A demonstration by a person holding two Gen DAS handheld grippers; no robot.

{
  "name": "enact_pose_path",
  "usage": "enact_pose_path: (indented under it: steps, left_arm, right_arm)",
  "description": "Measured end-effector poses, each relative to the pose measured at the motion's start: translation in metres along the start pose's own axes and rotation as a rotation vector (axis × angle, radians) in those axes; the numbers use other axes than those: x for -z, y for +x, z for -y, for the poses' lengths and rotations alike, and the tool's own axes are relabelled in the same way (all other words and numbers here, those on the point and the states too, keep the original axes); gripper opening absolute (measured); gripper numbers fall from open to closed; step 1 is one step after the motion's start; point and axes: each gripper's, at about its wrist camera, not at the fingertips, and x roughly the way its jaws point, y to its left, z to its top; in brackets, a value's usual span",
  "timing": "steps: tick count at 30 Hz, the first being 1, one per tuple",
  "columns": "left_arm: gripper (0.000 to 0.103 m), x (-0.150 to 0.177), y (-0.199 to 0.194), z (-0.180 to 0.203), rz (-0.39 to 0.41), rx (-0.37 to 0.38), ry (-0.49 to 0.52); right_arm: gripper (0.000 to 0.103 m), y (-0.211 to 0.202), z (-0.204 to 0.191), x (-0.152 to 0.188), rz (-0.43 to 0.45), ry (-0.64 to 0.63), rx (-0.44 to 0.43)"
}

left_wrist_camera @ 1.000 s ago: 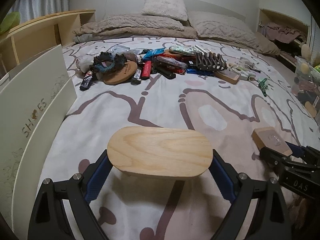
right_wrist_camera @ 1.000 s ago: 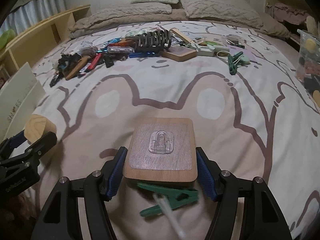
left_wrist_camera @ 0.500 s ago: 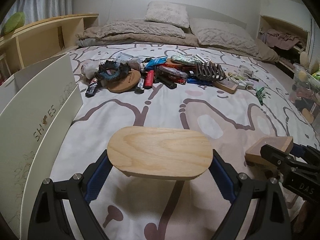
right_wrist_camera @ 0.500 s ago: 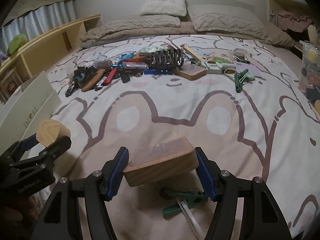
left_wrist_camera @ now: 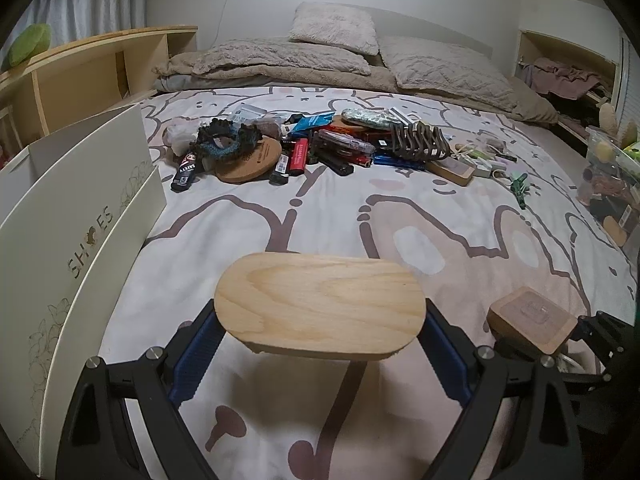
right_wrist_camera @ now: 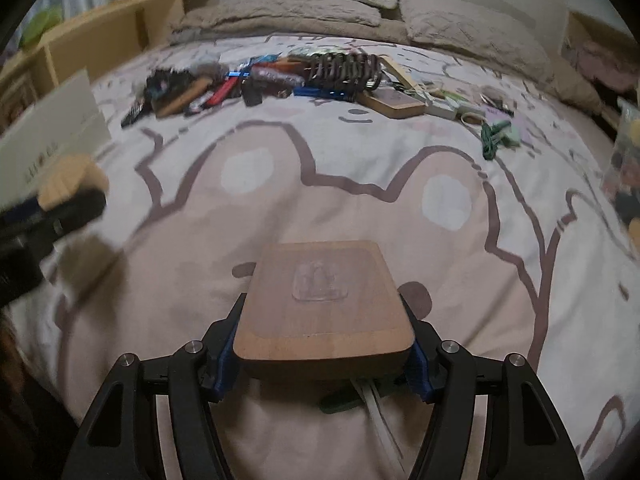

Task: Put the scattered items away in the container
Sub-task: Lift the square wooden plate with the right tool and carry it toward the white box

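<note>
Gripping a pale oval wooden board [left_wrist_camera: 320, 306] in the left gripper [left_wrist_camera: 320, 344] above the bedspread [left_wrist_camera: 360, 208] | right gripper [right_wrist_camera: 322, 354] clamping a brown square wooden block [right_wrist_camera: 324, 308] | white shoe box [left_wrist_camera: 76, 216] standing left

Both tools are built alike. The left tongs [left_wrist_camera: 320, 344] have two matte black arms with triangular cut-outs, bright round screw heads at the joints, and blue ribbed pads [left_wrist_camera: 198, 354] lining the inner faces of the fingers. The right tongs [right_wrist_camera: 322, 344] show the same black frame, silver screws and blue pads [right_wrist_camera: 224, 368], seen slightly blurred.
</note>
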Motion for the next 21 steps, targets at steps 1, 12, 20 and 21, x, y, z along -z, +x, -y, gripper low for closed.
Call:
enact_pose_path:
  steps: [1,12,20,21]
  left_arm:
    - [0.094,0.000,0.000,0.000,-0.001,0.000,0.000]
    - [0.094,0.002,0.001,-0.002,-0.011,-0.001,0.003]
    - [0.094,-0.002,-0.002,-0.003,0.003,0.000,0.006]
    - [0.094,-0.003,-0.002,-0.003,0.005,0.001,0.004]
  right_arm:
    - [0.067,0.001,-0.002,0.000,0.001,-0.015,0.007]
    - [0.064,0.004,0.009,-0.002,0.019,0.049,-0.045]
    - [0.064,-0.002,0.018,-0.007,0.042,0.112,-0.077]
    - [0.064,-0.004,0.019,-0.008,0.047,0.116,-0.079]
